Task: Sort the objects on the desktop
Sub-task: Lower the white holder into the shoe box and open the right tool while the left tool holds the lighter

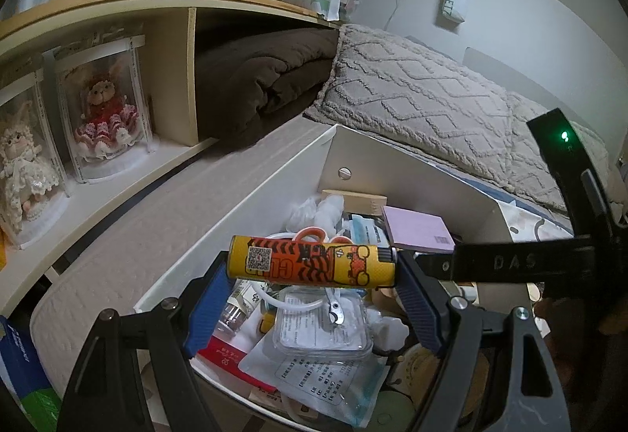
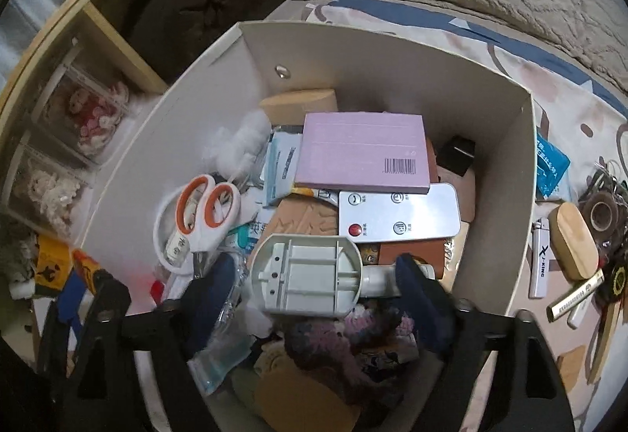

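Here, left gripper [image 1: 314, 284] clamps yellow-orange printed cylindrical lighter [image 1: 312, 261] crosswise over white open-topped box [image 1: 243, 204]. Right gripper [image 2: 314, 292] wide, grey plastic handled piece [image 2: 310, 275] between pads, likely released, already inside.

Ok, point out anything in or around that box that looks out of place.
The white box is a jumble: scissors, a pink notepad and a remote piled askew. A white lighter lies outside it on the bed, while the left gripper holds a yellow lighter over the box.
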Demonstrator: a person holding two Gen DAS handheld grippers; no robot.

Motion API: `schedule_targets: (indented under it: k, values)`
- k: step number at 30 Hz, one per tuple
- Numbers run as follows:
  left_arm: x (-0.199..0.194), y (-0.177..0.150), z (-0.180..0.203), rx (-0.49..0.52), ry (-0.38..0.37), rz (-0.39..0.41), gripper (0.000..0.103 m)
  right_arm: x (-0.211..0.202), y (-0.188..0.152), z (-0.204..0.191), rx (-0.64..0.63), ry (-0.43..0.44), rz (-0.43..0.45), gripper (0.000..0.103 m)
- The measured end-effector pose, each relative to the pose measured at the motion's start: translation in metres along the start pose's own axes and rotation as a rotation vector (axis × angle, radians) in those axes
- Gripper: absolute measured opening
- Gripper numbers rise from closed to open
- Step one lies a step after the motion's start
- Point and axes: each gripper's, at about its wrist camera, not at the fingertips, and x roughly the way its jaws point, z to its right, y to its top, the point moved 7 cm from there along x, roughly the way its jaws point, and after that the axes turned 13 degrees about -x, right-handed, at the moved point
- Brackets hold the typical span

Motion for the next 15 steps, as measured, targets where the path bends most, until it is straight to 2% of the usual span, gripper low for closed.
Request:
schedule_targets:
  k: [5, 9, 15]
  values:
    - [0.004, 0.0, -0.006, -0.013, -0.005, -0.017, 0.081, -0.02, 0.006, -0.004, -0.006, 0.042, 0.04, 0.086]
    - [0.005, -0.002, -0.005, -0.008, -0.007, -0.025, 0.081, -0.038, 0.005, -0.01, -0.06, 0.015, 0.072, 0.086]
    - [0.005, -0.012, 0.011, 0.054, -0.022, -0.053, 0.081, -0.057, -0.006, -0.021, -0.136, -0.022, 0.116, 0.086]
